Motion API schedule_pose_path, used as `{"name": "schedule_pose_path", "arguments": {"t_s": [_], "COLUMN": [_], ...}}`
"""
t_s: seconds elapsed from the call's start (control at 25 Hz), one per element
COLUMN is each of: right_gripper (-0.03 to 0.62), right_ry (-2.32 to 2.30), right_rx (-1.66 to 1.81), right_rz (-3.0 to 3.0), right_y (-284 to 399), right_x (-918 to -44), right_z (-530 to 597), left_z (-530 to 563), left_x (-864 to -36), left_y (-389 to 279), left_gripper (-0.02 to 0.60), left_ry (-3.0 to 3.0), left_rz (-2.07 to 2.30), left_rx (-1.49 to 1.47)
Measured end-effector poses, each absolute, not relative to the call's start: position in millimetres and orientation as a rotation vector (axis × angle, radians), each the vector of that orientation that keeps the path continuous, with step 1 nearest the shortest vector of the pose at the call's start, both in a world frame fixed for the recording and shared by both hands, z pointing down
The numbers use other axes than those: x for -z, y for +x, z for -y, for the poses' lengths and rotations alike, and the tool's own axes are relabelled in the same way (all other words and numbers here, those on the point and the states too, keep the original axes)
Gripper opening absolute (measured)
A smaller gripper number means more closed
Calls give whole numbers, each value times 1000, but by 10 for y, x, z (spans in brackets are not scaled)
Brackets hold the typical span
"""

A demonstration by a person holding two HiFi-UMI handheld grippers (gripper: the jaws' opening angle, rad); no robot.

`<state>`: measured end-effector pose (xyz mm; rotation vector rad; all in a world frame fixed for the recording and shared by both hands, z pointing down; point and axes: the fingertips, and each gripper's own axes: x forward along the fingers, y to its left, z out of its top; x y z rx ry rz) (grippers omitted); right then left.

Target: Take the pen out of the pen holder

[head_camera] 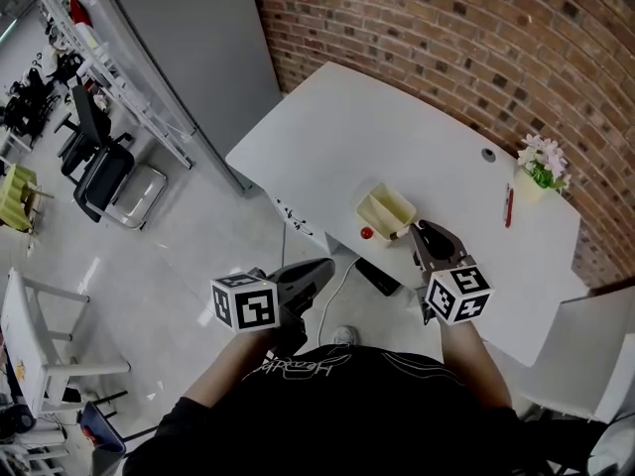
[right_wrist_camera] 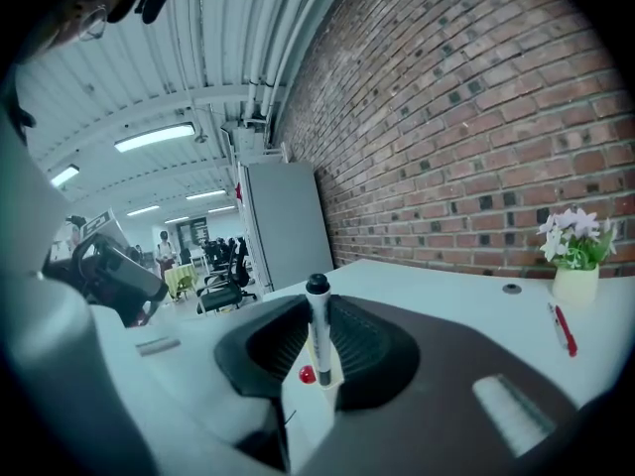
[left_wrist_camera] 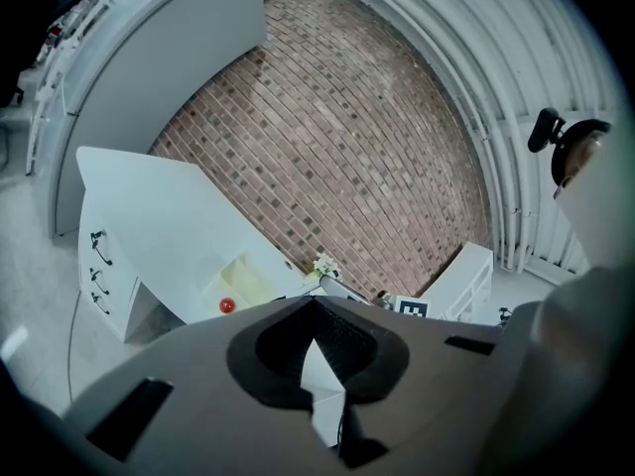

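Note:
A cream pen holder (head_camera: 385, 209) stands near the front edge of the white table (head_camera: 417, 127), with a small red ball (head_camera: 366, 233) beside it. My right gripper (head_camera: 421, 232) is just right of the holder and is shut on a white pen with a black cap (right_wrist_camera: 317, 335), held upright. The pen's lower end sits at the holder's rim (right_wrist_camera: 330, 377); I cannot tell whether it is clear of it. My left gripper (head_camera: 319, 269) hangs off the table's front edge over the floor, jaws together, holding nothing. The left gripper view shows the holder (left_wrist_camera: 244, 280) ahead.
A red pen (head_camera: 509, 206) lies at the table's right, next to a small pot of flowers (head_camera: 542, 164). The table stands against a brick wall (head_camera: 446, 28). Drawers (left_wrist_camera: 99, 266) sit under the table. Office chairs (head_camera: 99, 162) stand on the floor at the left.

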<state>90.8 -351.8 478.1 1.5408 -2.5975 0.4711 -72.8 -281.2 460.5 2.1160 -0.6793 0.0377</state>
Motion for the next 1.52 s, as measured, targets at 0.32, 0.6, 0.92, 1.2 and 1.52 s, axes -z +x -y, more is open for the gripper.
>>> {"name": "schedule_pose_path", "arguments": {"t_s": [0.32, 0.6, 0.92, 1.2, 1.52], "right_gripper": [71, 71, 71, 71, 71], "right_ry": [1510, 1413, 1318, 1232, 1117], "right_rx": [-574, -573, -547, -591, -607], "right_rz": [2786, 2900, 2997, 3032, 3047], "right_y": [1051, 999, 962, 961, 995], "right_x": [-4291, -4038, -3834, -3854, -3874], "right_z": [3134, 2706, 2133, 1603, 1127], "left_z": [2572, 2275, 1837, 1404, 1024], "left_x": [-4359, -4182, -4098, -4023, -4024], "left_y": [-565, -531, -466, -295, -77], "left_gripper": [3, 3, 3, 3, 3], "left_ry": [2166, 2172, 2211, 2273, 2316], "left_rz": [686, 689, 725, 719, 704], "left_rx": [-18, 33, 37, 34, 18]}}
